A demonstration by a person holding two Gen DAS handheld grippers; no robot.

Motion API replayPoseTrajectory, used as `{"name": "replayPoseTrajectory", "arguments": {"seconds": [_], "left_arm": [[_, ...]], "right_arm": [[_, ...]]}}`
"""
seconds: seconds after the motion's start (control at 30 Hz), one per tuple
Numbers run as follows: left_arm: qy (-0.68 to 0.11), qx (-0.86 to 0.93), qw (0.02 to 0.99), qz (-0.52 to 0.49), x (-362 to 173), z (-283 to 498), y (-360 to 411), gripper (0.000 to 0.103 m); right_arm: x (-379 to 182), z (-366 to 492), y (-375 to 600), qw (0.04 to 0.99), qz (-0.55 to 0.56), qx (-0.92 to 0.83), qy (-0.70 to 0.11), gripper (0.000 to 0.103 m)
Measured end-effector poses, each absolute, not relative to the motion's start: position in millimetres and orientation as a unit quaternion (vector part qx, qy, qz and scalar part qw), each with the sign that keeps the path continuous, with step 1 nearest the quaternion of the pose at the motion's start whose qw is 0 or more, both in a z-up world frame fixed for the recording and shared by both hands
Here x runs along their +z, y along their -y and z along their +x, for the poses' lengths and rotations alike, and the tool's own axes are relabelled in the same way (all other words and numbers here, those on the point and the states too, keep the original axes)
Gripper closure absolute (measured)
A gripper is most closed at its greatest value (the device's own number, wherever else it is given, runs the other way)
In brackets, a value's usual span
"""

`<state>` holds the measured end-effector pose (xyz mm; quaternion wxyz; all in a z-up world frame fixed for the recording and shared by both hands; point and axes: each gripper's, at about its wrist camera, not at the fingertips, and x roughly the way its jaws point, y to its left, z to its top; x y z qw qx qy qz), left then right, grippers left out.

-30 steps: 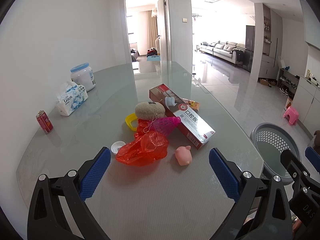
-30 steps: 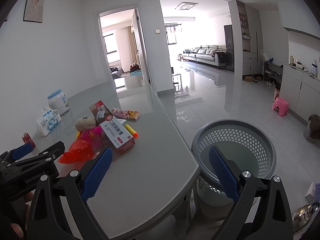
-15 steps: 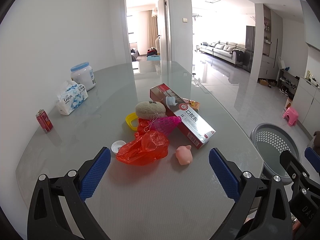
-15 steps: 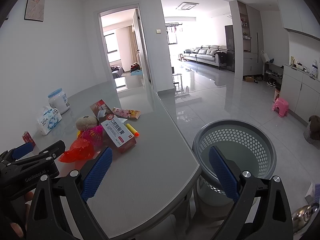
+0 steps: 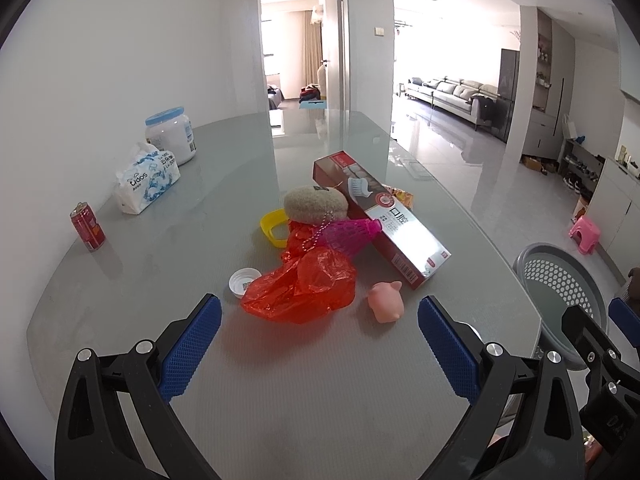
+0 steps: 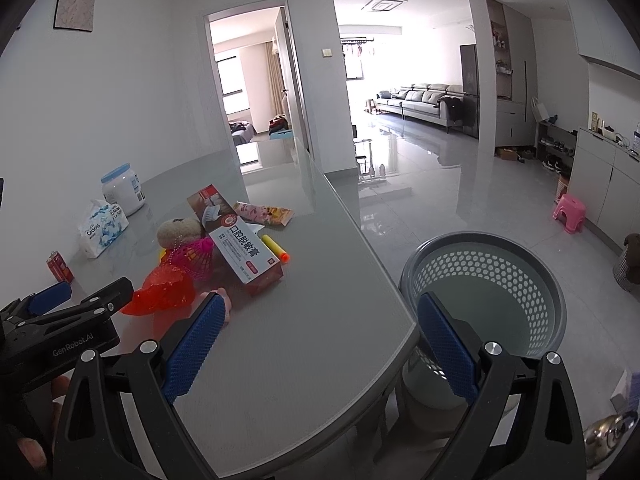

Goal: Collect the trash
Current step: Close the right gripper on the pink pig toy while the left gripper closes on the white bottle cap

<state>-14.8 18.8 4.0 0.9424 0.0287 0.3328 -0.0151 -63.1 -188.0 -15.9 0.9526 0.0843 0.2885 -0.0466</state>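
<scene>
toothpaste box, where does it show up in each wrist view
Left wrist view: the toothpaste box lies just right of centre, running diagonally from upper left to lower right, behind the red plastic bag.
Right wrist view: the toothpaste box lies left of centre, right of the red plastic bag.
Shared landmark: the grey perforated bin beside the table.
</scene>
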Motion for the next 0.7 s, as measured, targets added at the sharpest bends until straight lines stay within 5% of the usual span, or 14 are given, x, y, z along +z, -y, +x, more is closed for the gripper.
{"name": "replayPoseTrajectory", "arguments": {"seconds": [0.7], "left_arm": [[-0.383,0.038,0.923,-0.01,-46,29,-112,0.006]], "right_arm": [[-64,0,148,0.926,0.086,0.018,-0.368,0.01]]}}
